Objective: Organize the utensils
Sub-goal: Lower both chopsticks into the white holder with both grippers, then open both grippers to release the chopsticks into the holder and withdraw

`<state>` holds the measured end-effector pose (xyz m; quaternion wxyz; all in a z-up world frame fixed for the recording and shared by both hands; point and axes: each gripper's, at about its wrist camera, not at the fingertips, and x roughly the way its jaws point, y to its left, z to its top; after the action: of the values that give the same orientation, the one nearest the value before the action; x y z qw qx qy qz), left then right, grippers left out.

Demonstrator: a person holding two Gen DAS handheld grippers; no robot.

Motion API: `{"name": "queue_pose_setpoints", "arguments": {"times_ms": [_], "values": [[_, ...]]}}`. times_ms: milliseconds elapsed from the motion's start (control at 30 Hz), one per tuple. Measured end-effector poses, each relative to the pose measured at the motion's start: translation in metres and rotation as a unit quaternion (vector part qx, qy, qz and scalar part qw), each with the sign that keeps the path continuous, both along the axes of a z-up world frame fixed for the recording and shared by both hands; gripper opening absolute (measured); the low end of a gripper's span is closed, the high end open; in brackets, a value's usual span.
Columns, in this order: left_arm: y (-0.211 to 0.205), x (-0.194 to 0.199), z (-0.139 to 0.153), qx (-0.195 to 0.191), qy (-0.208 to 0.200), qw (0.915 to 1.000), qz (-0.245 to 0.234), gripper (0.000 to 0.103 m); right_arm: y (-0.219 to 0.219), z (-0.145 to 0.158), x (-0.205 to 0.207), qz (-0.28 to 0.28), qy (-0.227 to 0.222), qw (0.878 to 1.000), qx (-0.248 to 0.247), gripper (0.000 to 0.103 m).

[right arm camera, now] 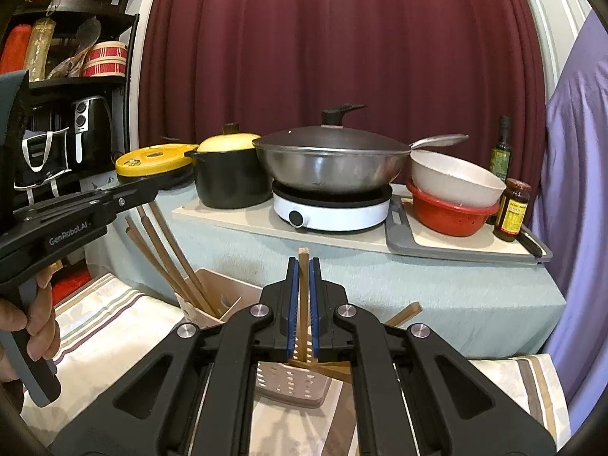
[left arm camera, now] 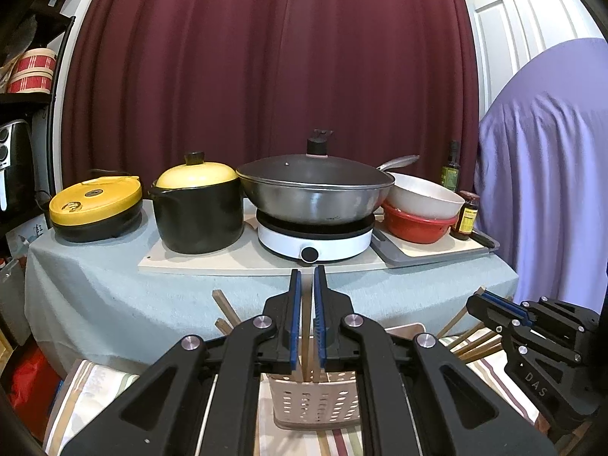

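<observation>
My left gripper (left arm camera: 307,275) is shut on a wooden chopstick (left arm camera: 307,323). That chopstick stands upright, its lower end inside a beige perforated holder (left arm camera: 315,402). More chopsticks (left arm camera: 224,311) lean out of the same holder to the left. My right gripper (right arm camera: 303,262) is shut on another chopstick (right arm camera: 303,252), whose tip pokes above the pads. It hangs over a second perforated holder (right arm camera: 292,383) with crossed chopsticks in it. In the right wrist view a hand (right arm camera: 38,315) holds the left gripper's handle above the first holder (right arm camera: 224,292).
Both holders sit on a striped cloth (right arm camera: 106,315). Behind is a table with a pale blue cover (left arm camera: 114,288) carrying a lidded wok (left arm camera: 315,186) on a white cooker, a black pot (left arm camera: 197,212), stacked bowls (left arm camera: 421,205) and bottles. A purple drape (left arm camera: 551,190) hangs right, shelves left.
</observation>
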<state>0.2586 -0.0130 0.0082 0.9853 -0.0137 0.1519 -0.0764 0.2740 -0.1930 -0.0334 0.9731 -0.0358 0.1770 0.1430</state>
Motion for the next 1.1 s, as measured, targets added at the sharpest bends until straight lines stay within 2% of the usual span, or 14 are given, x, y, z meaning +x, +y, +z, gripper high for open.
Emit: {"name": "queue_pose_setpoints", "arguments": {"times_ms": [67, 133, 267, 333, 400, 567, 700, 833, 1100], "values": [[0.000, -0.001, 0.000, 0.000, -0.002, 1.0000, 0.003, 0.024, -0.001, -0.001, 0.000, -0.004, -0.002, 1.000, 0.002, 0.012], [0.001, 0.000, 0.000, -0.003, -0.003, 1.0000, 0.004, 0.029, -0.001, -0.001, -0.001, -0.005, -0.005, 1.000, 0.006, 0.027], [0.000, 0.001, -0.002, -0.001, -0.001, 1.0000, 0.004, 0.041, -0.001, 0.000, -0.003, -0.008, -0.009, 1.000, 0.006, 0.032], [0.000, 0.000, -0.002, 0.000, -0.001, 1.0000, 0.005, 0.046, -0.001, 0.001, -0.005, -0.013, -0.015, 1.000, 0.007, 0.049], [0.000, 0.000, -0.002, 0.002, -0.001, 1.0000, 0.005, 0.052, -0.001, 0.002, -0.005, -0.014, -0.019, 1.000, 0.008, 0.052], [0.000, -0.003, -0.002, 0.010, -0.010, 0.9999, 0.010, 0.067, -0.001, 0.006, -0.010, -0.023, -0.032, 0.999, 0.007, 0.070], [0.002, -0.006, -0.001, 0.014, -0.017, 0.9996, 0.018, 0.074, -0.003, 0.009, -0.014, -0.032, -0.040, 0.999, 0.011, 0.082], [0.005, -0.012, 0.001, 0.015, -0.021, 0.9993, 0.025, 0.078, -0.005, 0.012, -0.019, -0.041, -0.042, 0.998, 0.012, 0.090], [0.010, -0.040, 0.000, 0.010, -0.012, 0.9992, 0.037, 0.082, -0.008, 0.013, -0.048, -0.047, -0.046, 0.998, 0.021, 0.092]]}}
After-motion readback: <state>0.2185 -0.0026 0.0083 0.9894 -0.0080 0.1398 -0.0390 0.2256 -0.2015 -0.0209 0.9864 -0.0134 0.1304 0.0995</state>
